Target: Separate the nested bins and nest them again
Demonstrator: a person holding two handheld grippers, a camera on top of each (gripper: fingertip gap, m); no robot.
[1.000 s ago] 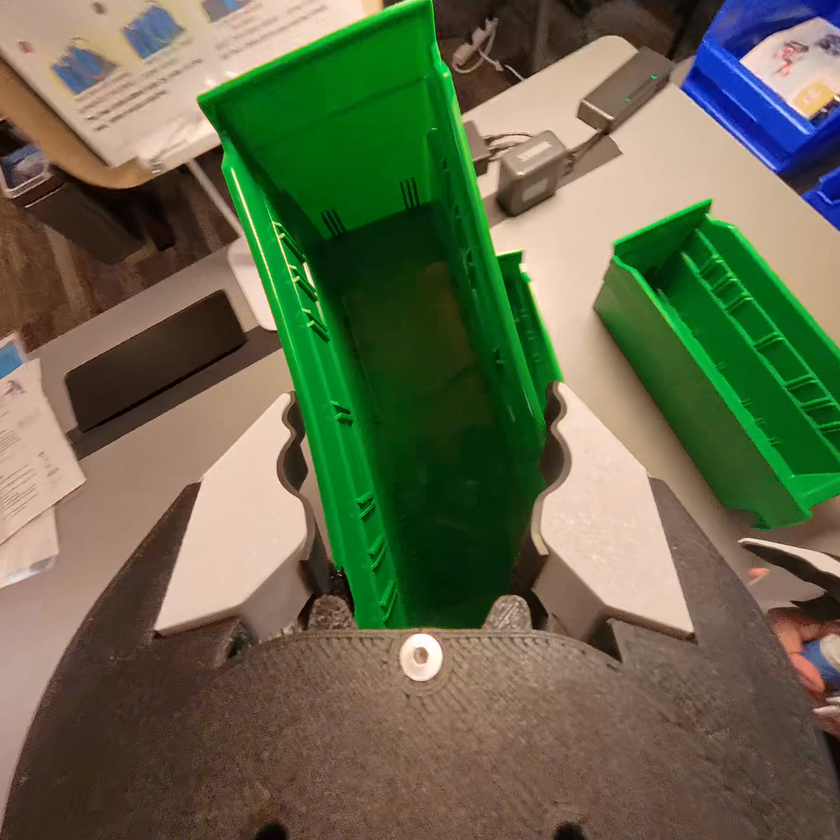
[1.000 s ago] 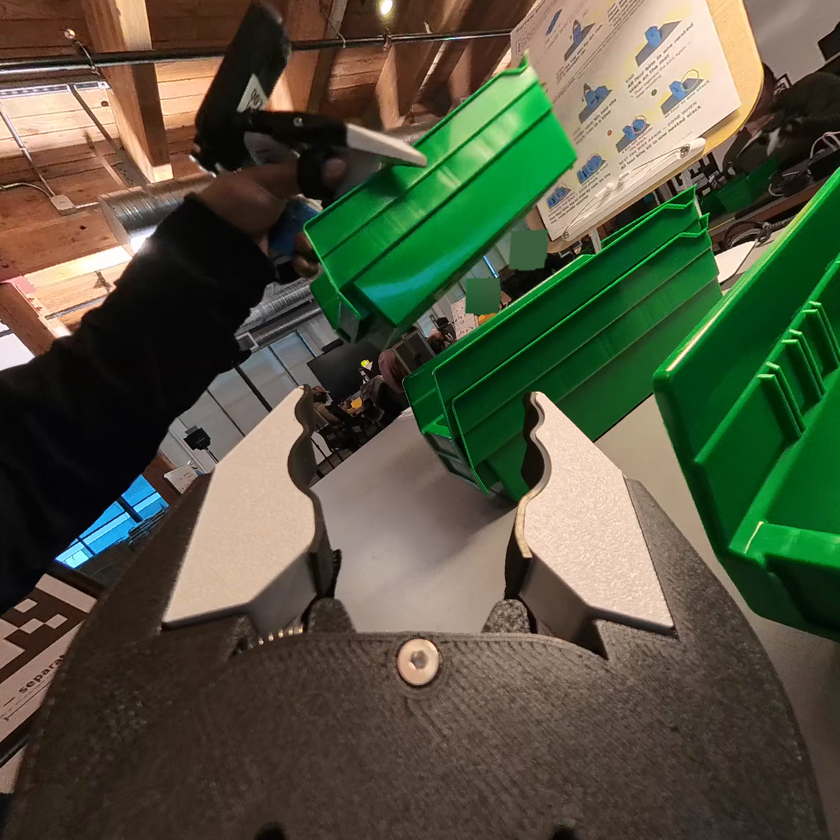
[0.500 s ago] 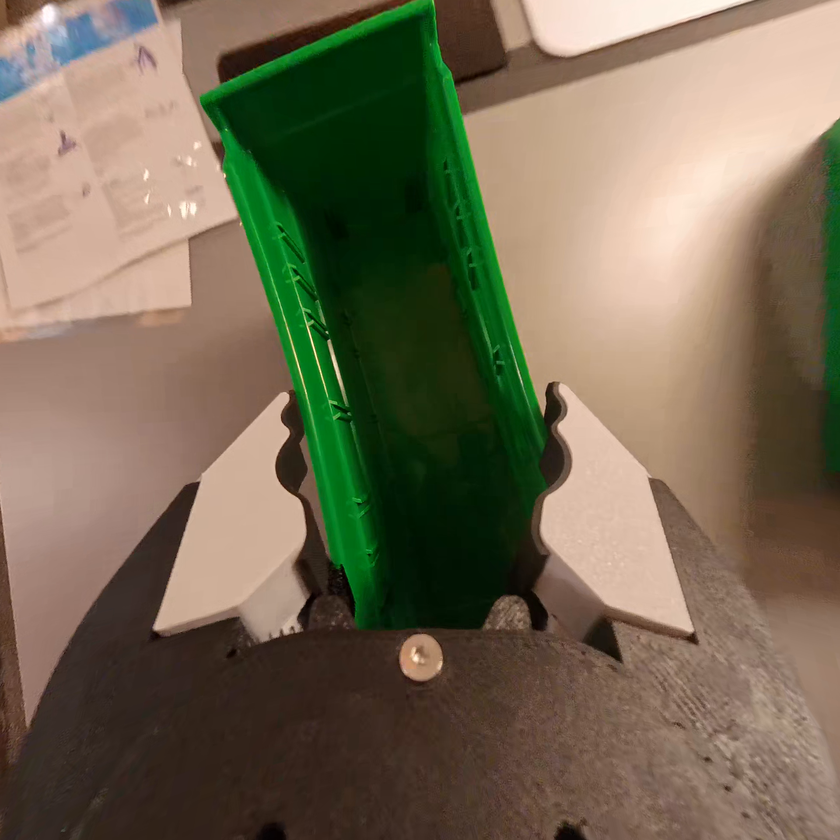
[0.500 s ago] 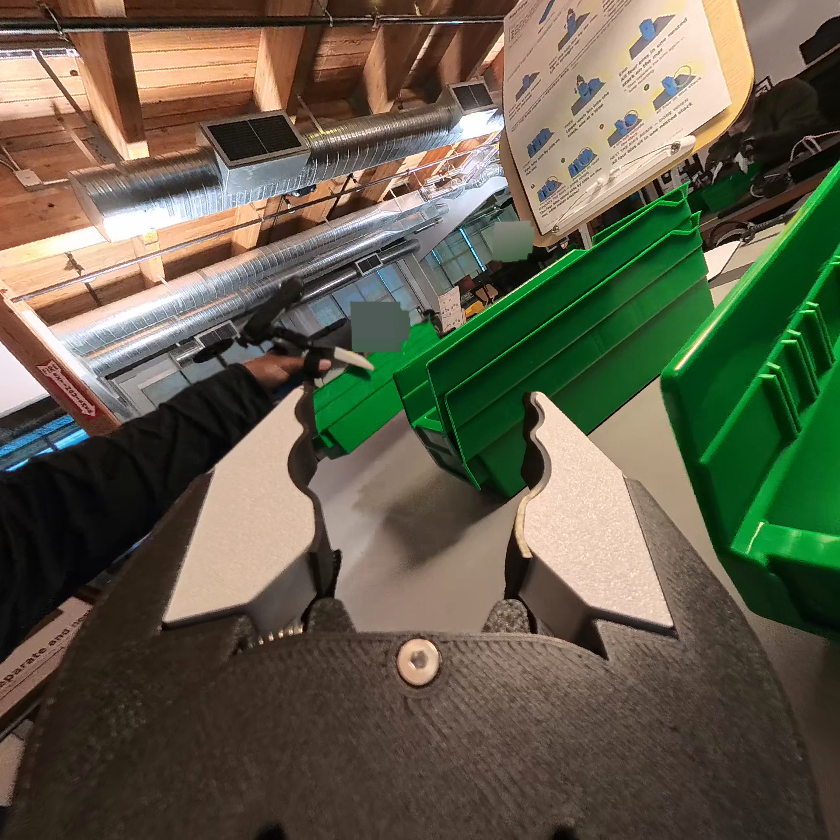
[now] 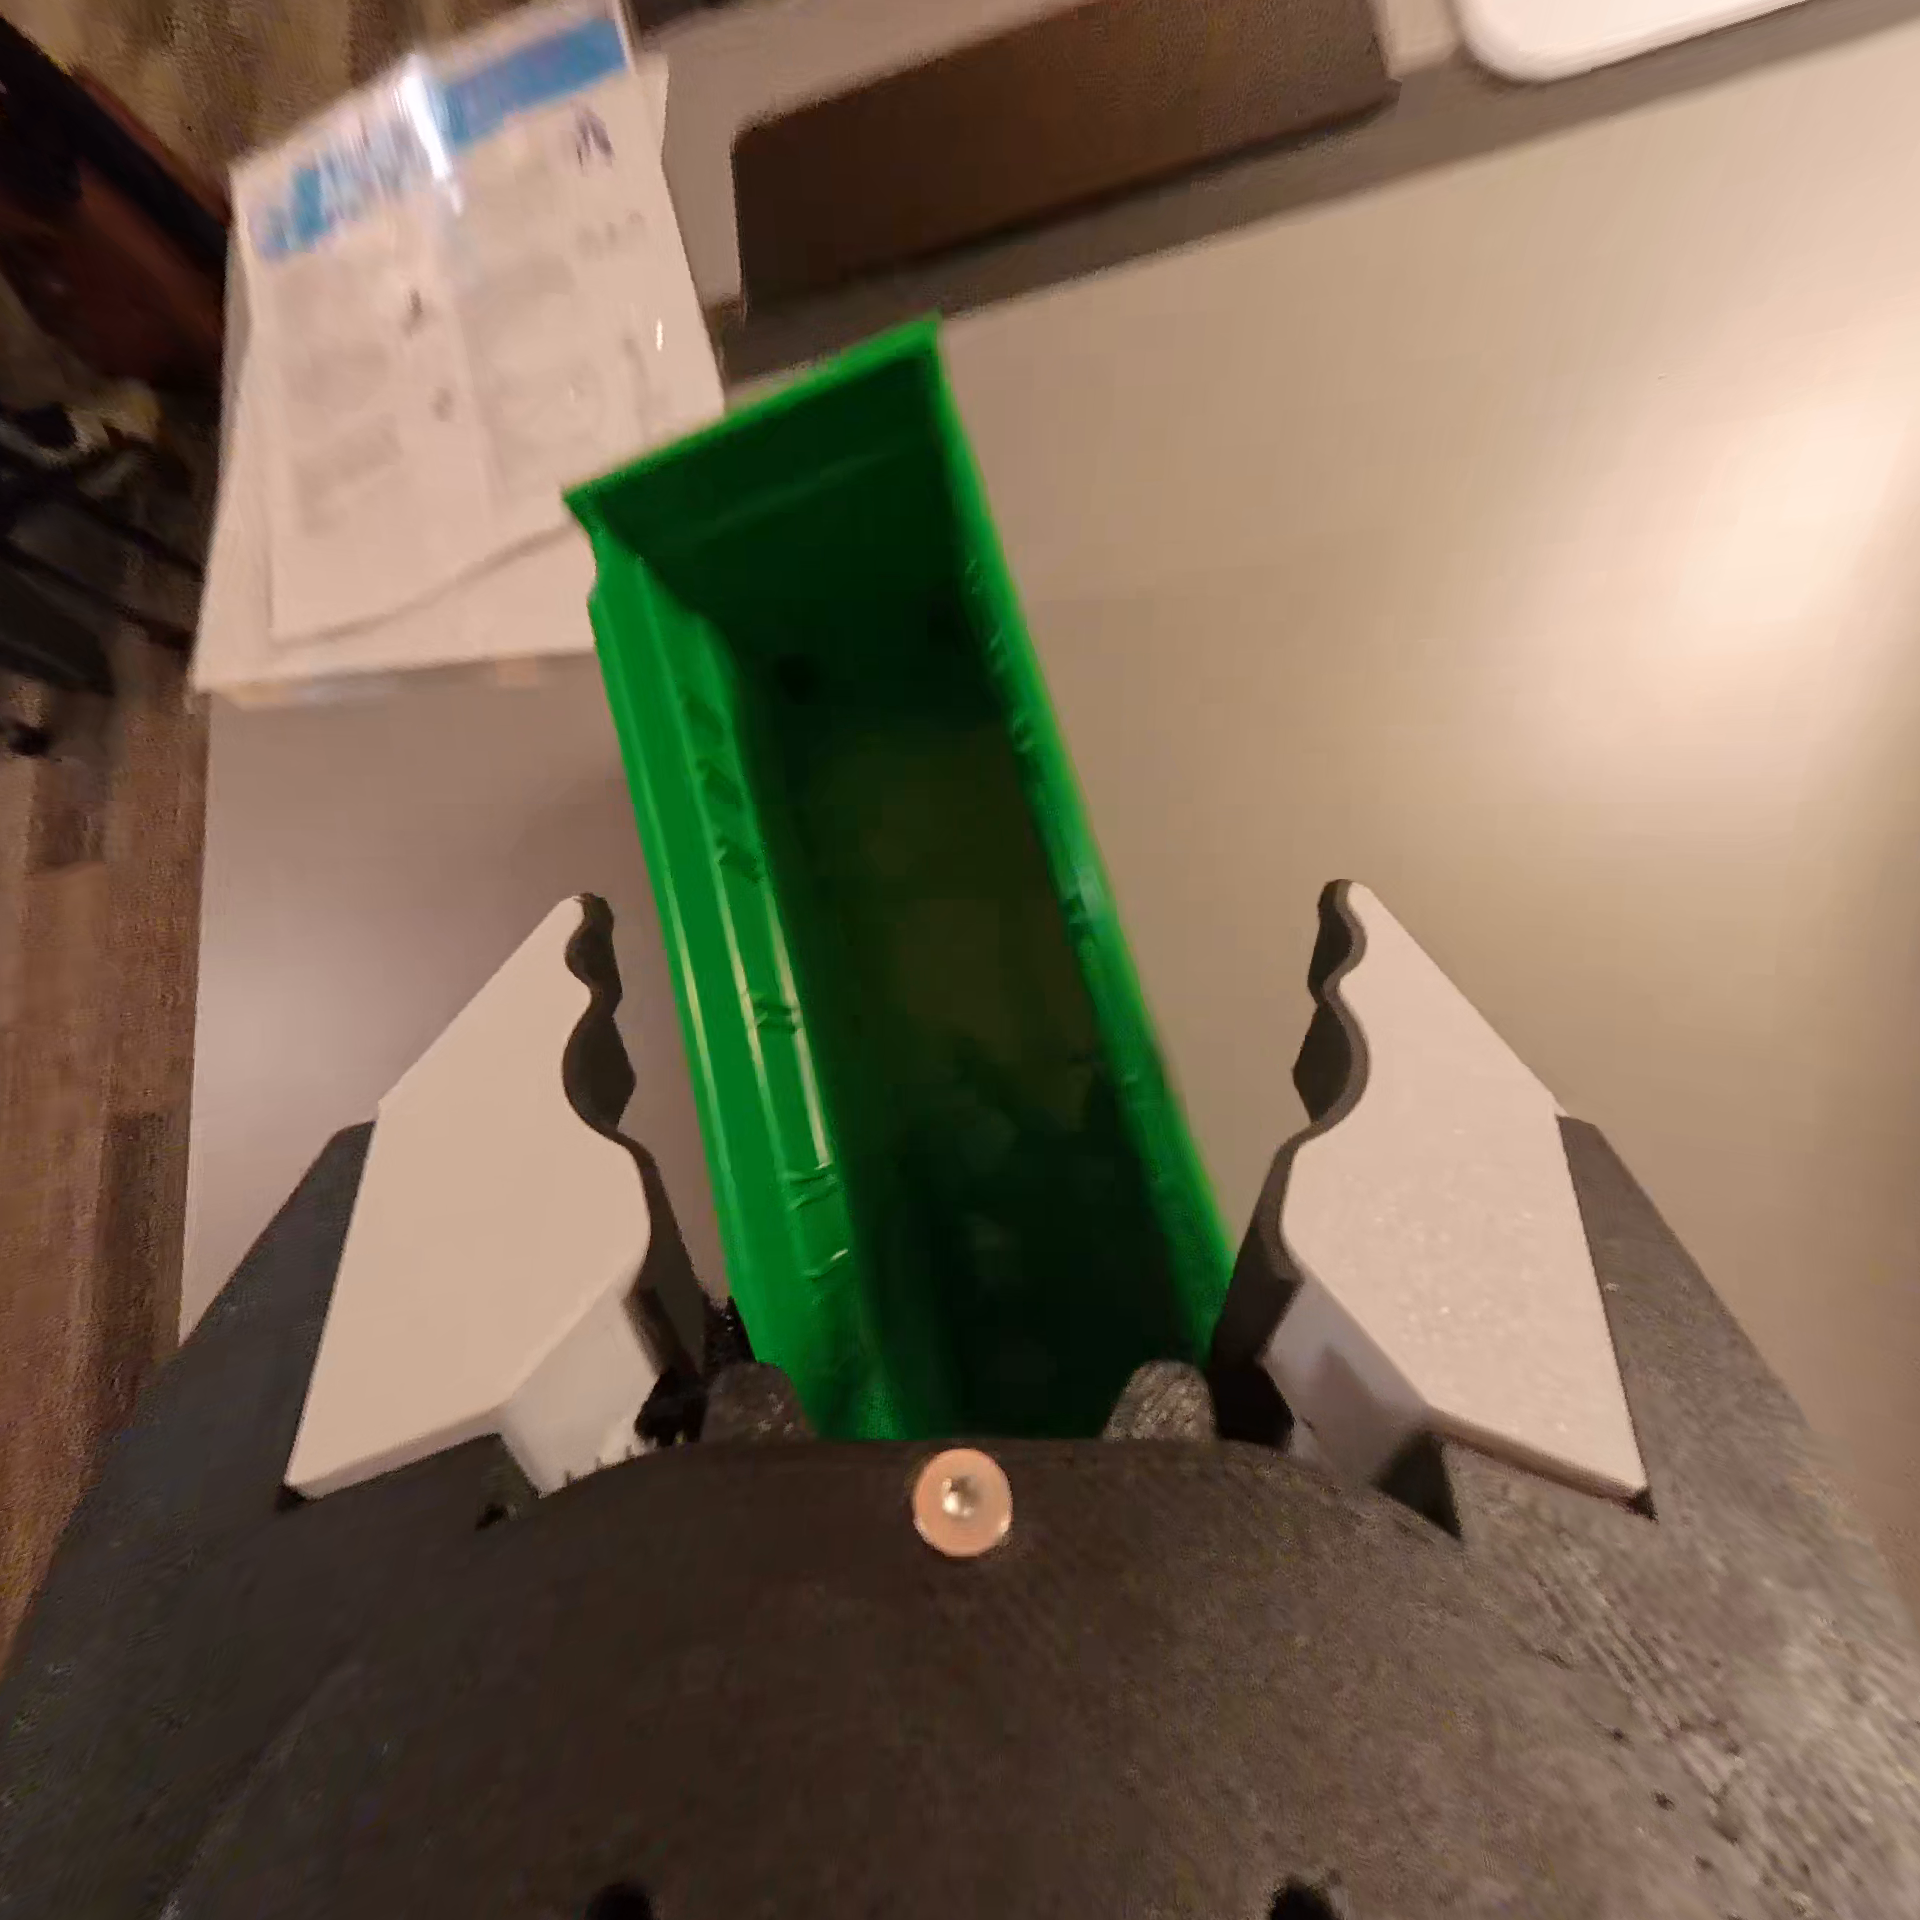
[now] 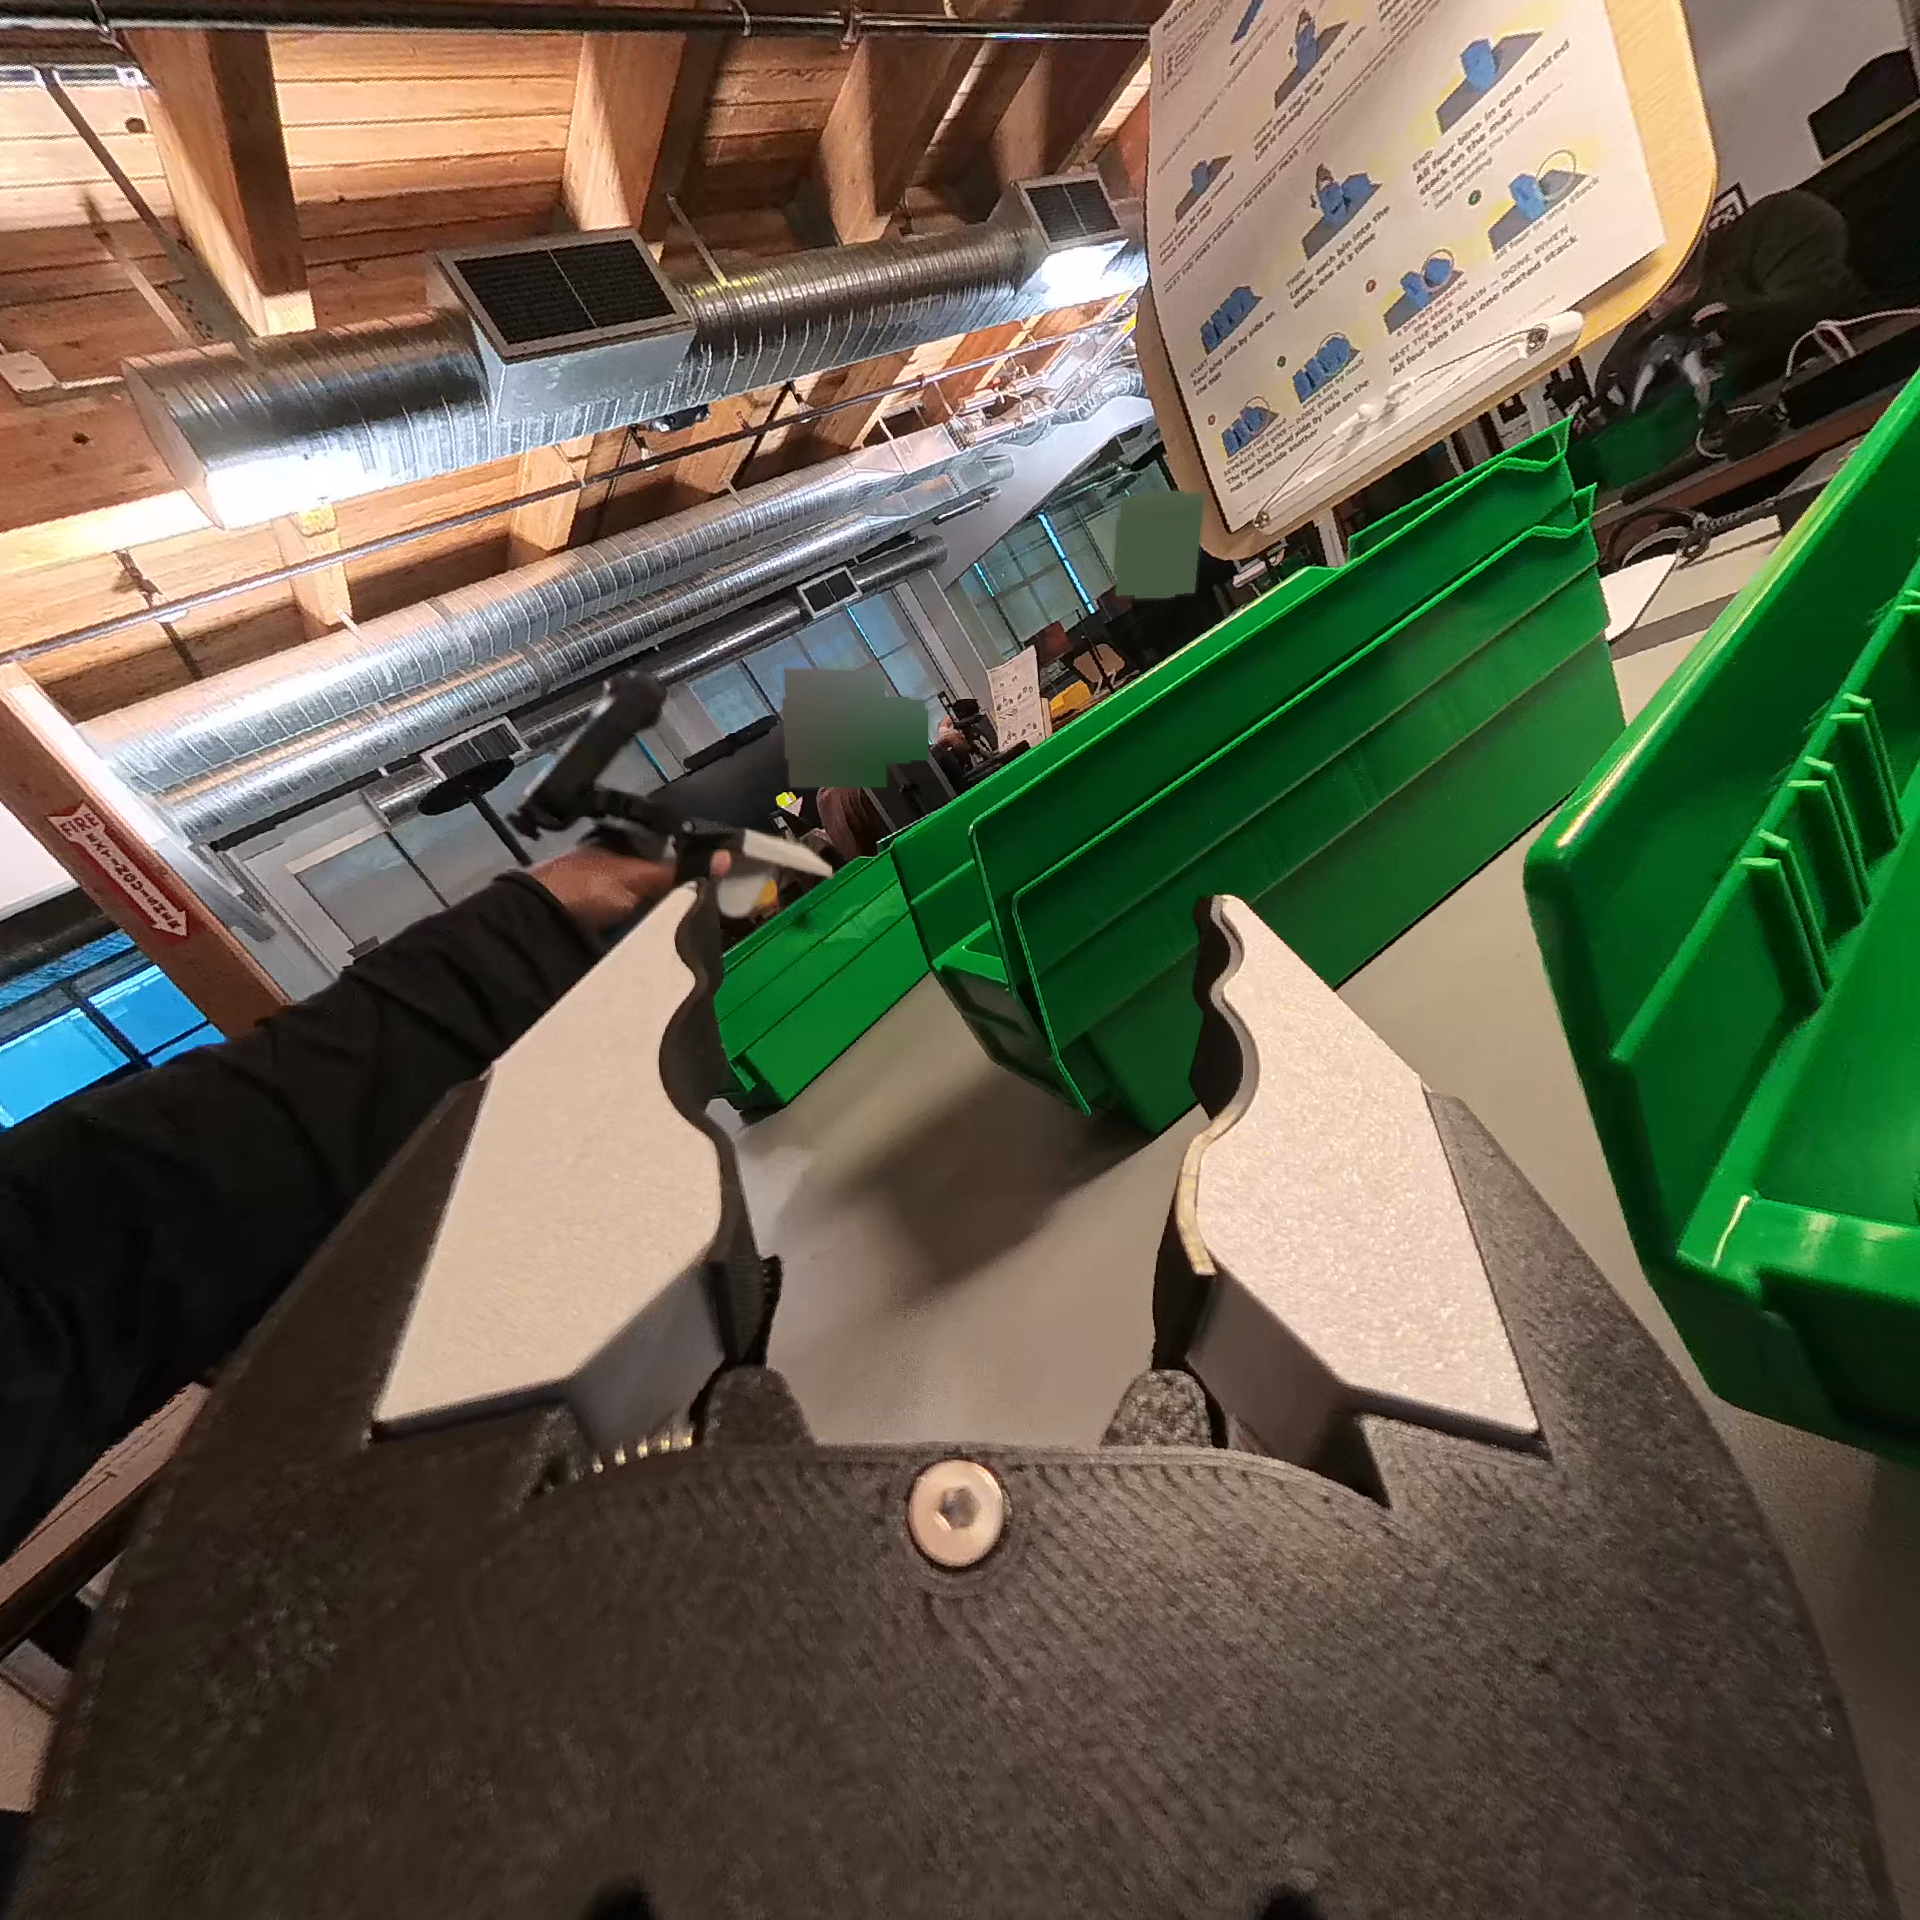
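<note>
Left hand-held gripper (image 5: 961,914) spread, green bin (image 5: 894,935) unpinched | right hand-held gripper (image 6: 956,914) spread, bare

The bin (image 5: 914,935) in the middle of the left wrist view is green plastic, smooth and slightly shiny along its ribbed walls. Under it the table (image 5: 1455,727) looks matt and even, pale grey. At the upper left lie paper sheets (image 5: 447,343), one with a glossy sheen as of a clear sleeve.

In the right wrist view the stacked bins (image 6: 1299,831) and the bin (image 6: 1766,1039) at the right edge show the same glossy green plastic. The fingers (image 6: 582,1174) are matt, finely grained grey, set in a rough black printed body with a bright metal screw (image 6: 956,1515). Above hang bare wood beams (image 6: 613,114) and ribbed shiny metal ducts (image 6: 343,405). The sleeve (image 6: 208,1195) at left is dull black cloth.
</note>
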